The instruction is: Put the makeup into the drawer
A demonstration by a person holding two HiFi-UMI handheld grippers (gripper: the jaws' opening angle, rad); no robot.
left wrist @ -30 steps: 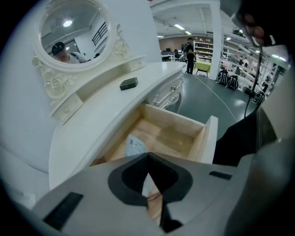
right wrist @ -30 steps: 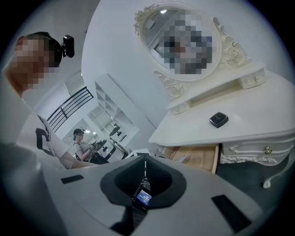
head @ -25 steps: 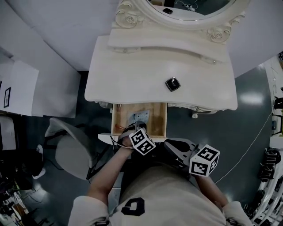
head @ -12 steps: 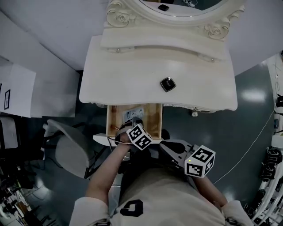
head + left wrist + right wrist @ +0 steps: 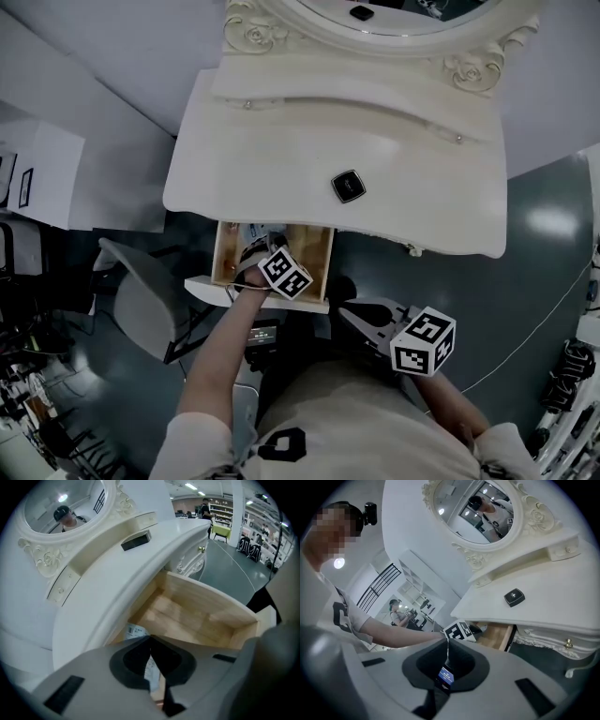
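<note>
A black square compact lies on the white dressing table; it also shows as the compact and the compact. Below the tabletop the wooden drawer stands pulled out. My left gripper points steeply down into the drawer, shut, with nothing seen between its jaws. A white printed packet lies on the drawer floor just past the left gripper. My right gripper hangs shut and empty in front of the table, right of the drawer; the right gripper faces the table.
An oval mirror in a carved frame stands at the back of the table above a raised shelf. A grey chair sits left of the drawer. A cable trails over the dark floor at right.
My left gripper has gone forward and down, from over the drawer's front panel to inside the drawer. The right gripper has kept its place in front of the table.
</note>
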